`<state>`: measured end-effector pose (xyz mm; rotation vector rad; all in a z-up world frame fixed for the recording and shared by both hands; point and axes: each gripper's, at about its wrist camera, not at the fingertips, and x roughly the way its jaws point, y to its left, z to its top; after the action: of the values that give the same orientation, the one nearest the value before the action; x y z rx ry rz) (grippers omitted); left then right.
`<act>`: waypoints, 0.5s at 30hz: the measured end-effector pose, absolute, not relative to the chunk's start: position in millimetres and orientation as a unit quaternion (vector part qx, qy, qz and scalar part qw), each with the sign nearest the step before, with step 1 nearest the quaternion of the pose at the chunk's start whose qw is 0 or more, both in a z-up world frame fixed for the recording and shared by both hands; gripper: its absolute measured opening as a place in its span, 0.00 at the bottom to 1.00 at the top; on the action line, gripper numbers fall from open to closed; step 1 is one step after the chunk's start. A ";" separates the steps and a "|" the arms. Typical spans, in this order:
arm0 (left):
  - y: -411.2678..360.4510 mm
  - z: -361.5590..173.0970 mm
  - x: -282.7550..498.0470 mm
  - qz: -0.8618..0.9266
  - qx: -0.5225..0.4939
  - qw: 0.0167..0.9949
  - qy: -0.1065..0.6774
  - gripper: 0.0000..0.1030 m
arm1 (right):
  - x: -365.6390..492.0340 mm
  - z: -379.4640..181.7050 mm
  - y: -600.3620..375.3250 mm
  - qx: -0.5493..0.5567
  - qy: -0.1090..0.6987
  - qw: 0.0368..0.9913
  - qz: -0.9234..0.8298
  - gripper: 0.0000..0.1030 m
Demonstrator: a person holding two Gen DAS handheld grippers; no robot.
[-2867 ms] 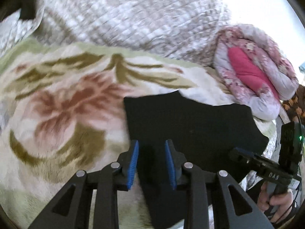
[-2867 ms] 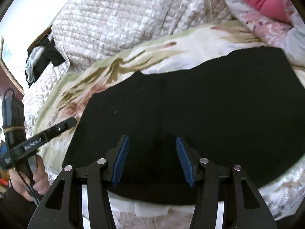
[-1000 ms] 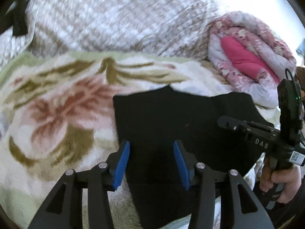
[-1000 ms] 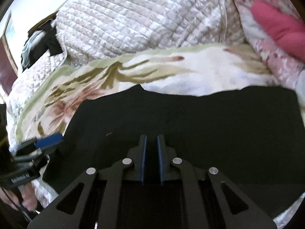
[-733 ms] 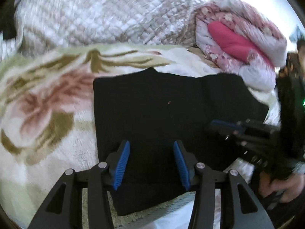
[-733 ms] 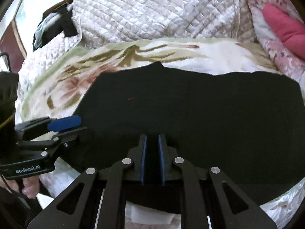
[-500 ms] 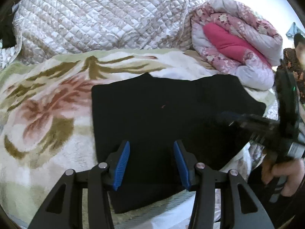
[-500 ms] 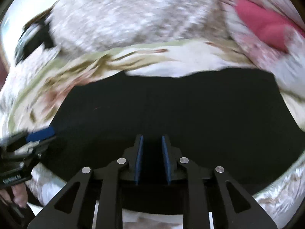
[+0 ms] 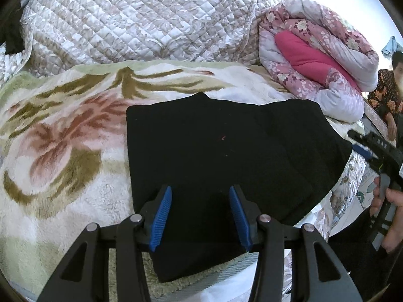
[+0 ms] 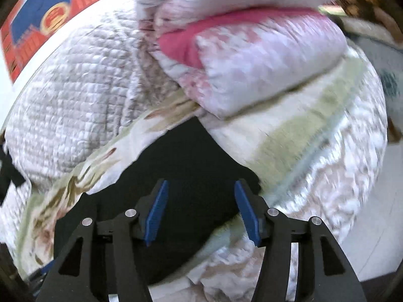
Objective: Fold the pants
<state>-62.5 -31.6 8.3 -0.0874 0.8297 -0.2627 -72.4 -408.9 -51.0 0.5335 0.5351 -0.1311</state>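
Observation:
The black pants (image 9: 221, 156) lie folded in a flat block on the floral blanket (image 9: 63, 138). My left gripper (image 9: 200, 214) is open and empty, hovering over the near edge of the pants. My right gripper (image 10: 201, 214) is open and empty above the right end of the pants (image 10: 186, 171), in a blurred view. The right gripper also shows in the left wrist view (image 9: 362, 148), off the right edge of the pants.
A quilted grey bedspread (image 9: 131, 22) is heaped at the back. A rolled pink floral comforter (image 9: 317, 58) lies at the back right, close to the pants. The bed's edge runs along the front right. A seated person (image 9: 388, 88) is at far right.
My right gripper has opened from shut and swung to the right end of the pants. My left gripper has stayed open over the near edge.

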 end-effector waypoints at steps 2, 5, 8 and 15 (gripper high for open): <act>-32.4 8.0 -61.4 -0.125 -0.042 0.906 0.402 0.49 | -70.2 -57.7 -409.9 0.275 0.279 0.918 -0.056 0.55; -32.9 7.3 -60.9 -0.125 -0.040 0.906 0.402 0.49 | -78.3 -68.2 -411.0 0.304 0.294 0.905 -0.047 0.55; -33.5 7.8 -60.9 -0.125 -0.040 0.906 0.402 0.49 | -72.2 -72.1 -412.2 0.335 0.292 0.896 -0.010 0.55; -32.6 7.3 -60.6 -0.126 -0.039 0.906 0.402 0.49 | -60.2 -83.3 -422.2 0.382 0.284 0.879 -0.014 0.59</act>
<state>-60.6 -32.6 7.3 -0.0801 0.8292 -0.2599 -60.2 -422.2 -83.3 0.7961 0.5922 -0.0284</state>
